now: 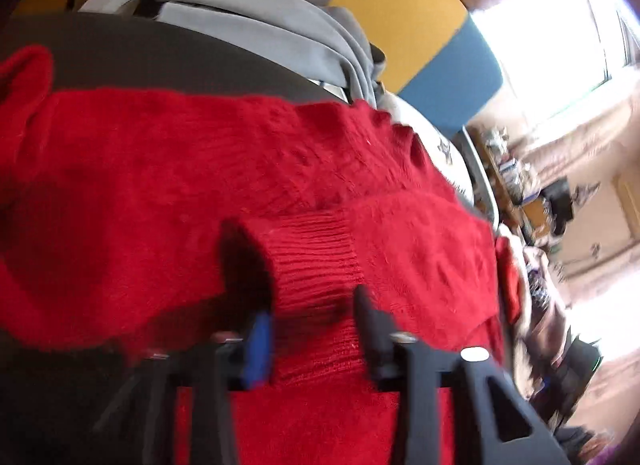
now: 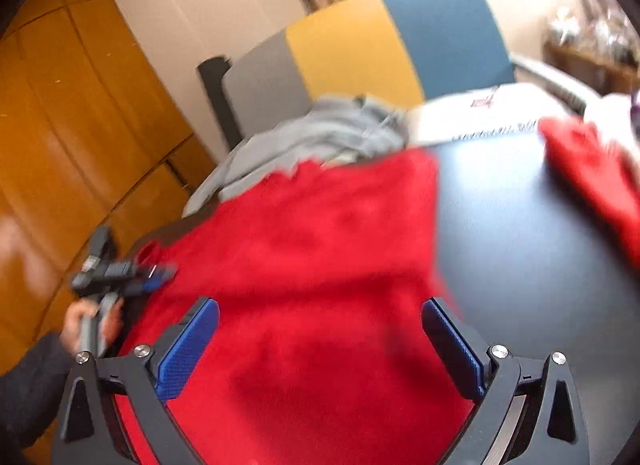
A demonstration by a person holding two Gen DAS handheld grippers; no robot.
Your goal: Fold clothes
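Red sweater [image 2: 304, 249] lies spread over the dark tabletop [image 2: 520, 233], near its left edge. Left gripper [image 1: 312, 305] pinches the ribbed cuff [image 1: 316, 253], likely to carry the sleeve inward. Right gripper [image 2: 320, 341] hovers above, jaws spread wide, empty.
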